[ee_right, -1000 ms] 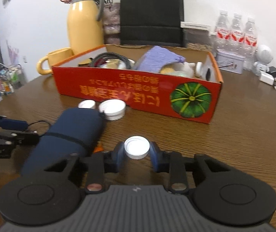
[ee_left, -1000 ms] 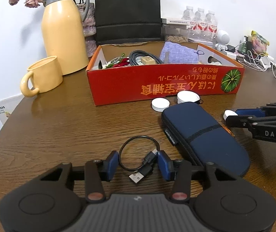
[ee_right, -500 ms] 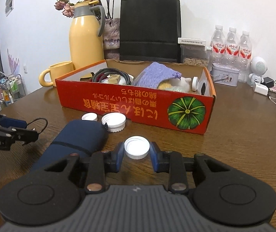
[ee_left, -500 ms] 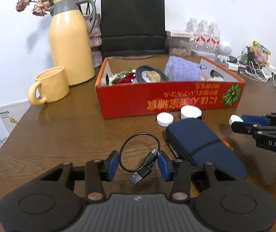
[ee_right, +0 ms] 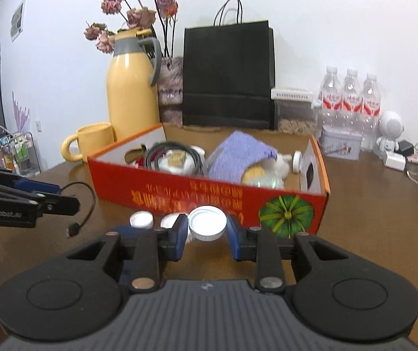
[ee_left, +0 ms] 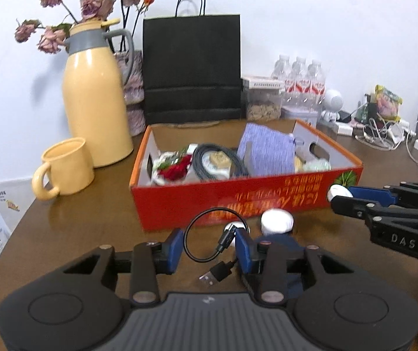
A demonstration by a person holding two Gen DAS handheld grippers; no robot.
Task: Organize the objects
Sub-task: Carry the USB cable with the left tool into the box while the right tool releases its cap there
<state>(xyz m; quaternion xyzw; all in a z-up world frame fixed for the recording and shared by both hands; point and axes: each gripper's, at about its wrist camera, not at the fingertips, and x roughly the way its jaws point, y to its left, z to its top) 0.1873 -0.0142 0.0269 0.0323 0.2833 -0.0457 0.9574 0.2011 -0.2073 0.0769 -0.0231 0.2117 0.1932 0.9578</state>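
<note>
Lifting off the table (ee_left: 71, 228), both grippers are now rising toward the red box (ee_left: 238, 201): the left gripper (ee_left: 209, 248) is closing on the looped black cable (ee_left: 209, 239), the right gripper (ee_right: 207, 235) is pinching a white cap (ee_right: 207, 223), both seemingly box-bound.

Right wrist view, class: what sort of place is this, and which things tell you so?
Probably a home or small office room. A brown wooden table stands against a white wall, holding a yellow flask, a matching mug, bottled water and a tangle of chargers.
</note>
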